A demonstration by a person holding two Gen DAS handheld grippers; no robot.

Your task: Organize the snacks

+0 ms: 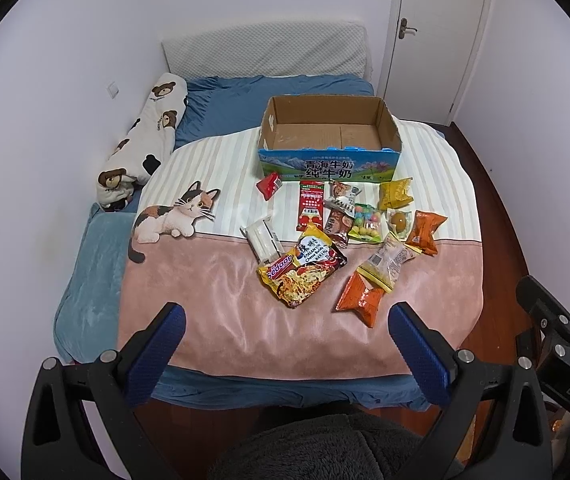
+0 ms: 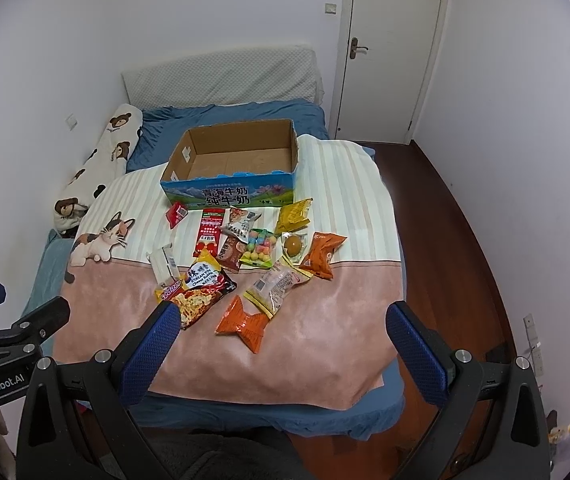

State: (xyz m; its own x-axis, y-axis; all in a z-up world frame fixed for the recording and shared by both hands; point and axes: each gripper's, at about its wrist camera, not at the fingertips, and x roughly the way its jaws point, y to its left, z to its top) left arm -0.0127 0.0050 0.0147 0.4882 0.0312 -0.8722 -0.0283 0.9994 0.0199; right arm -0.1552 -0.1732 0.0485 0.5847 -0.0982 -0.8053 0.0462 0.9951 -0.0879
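An open cardboard milk box (image 1: 327,136) (image 2: 233,160) stands empty on the bed's blanket. Several snack packets lie in front of it: a Sedaap noodle pack (image 1: 301,276) (image 2: 201,292), an orange packet (image 1: 361,300) (image 2: 245,322), a red sachet (image 1: 311,204) (image 2: 209,230), a candy bag (image 1: 365,222) (image 2: 261,248), a yellow packet (image 1: 396,194) (image 2: 293,214). My left gripper (image 1: 287,320) is open and empty, held back above the bed's near edge. My right gripper (image 2: 281,320) is open and empty, likewise near the edge.
A bear-print bolster (image 1: 141,140) (image 2: 93,168) lies along the left wall. A white pillow (image 1: 265,50) leans at the headboard. A closed door (image 1: 441,36) (image 2: 393,48) is at the back right. Wooden floor (image 2: 457,240) runs right of the bed.
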